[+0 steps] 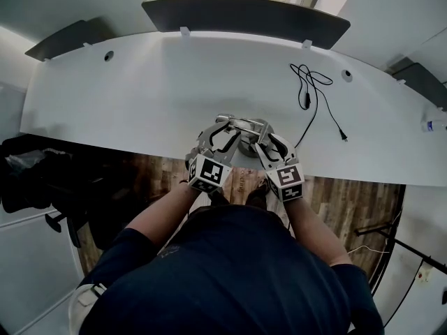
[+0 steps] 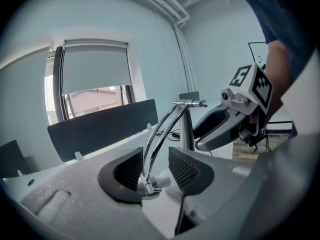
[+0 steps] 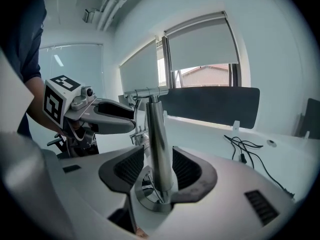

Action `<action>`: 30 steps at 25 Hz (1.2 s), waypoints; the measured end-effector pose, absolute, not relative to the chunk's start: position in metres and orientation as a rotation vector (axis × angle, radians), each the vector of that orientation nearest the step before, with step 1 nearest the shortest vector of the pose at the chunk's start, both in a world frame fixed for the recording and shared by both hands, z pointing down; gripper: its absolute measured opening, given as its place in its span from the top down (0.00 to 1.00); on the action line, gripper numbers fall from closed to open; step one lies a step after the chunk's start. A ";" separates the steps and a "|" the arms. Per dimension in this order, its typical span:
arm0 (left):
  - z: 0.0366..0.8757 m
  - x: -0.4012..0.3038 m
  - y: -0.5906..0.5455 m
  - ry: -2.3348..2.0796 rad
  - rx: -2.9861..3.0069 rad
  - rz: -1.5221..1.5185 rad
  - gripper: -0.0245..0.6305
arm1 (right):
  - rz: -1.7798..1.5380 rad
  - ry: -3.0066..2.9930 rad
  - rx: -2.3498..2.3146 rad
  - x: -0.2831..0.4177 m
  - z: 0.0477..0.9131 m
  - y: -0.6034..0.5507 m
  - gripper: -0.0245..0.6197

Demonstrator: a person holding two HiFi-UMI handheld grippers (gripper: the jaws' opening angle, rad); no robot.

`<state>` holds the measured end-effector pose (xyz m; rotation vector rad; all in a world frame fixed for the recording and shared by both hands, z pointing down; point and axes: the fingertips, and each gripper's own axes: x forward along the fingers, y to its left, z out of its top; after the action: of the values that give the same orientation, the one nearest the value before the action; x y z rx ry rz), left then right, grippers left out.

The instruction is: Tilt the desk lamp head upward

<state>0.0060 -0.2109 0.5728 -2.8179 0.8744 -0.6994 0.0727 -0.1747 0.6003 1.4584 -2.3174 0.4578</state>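
Note:
A chrome desk lamp (image 1: 241,126) stands at the front edge of the white desk (image 1: 140,96). In the left gripper view its two thin curved rods (image 2: 161,129) run down between my left gripper's (image 2: 156,170) ribbed pads to a chrome joint and a white part; small gaps show on both sides, so the jaws are open. In the right gripper view the lamp's upright post (image 3: 157,144) rises from its round base between my right gripper's (image 3: 152,166) pads, which stand apart from it, open. From the head view both grippers (image 1: 222,132) (image 1: 262,141) flank the lamp.
A black cable (image 1: 314,89) lies coiled on the desk to the right of the lamp. A dark partition panel (image 1: 244,12) runs along the desk's far edge below a window. A black chair (image 1: 42,180) sits left under the desk edge.

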 end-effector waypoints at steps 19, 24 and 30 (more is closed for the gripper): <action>0.602 0.025 -0.245 0.948 -2.713 -0.773 0.73 | 0.375 -2.268 1.434 0.057 0.621 -0.208 0.68; 0.607 0.028 -0.253 0.985 -2.695 -0.784 0.73 | 0.376 -2.264 1.446 0.056 0.626 -0.213 0.69; 0.609 0.025 -0.263 0.977 -2.598 -0.839 0.88 | 0.433 -2.258 1.451 0.057 0.628 -0.216 0.70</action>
<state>0.0252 -0.2630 0.6090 -2.5981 0.9770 -0.8385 0.0570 -0.2157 0.6284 1.4510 -2.2579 0.4326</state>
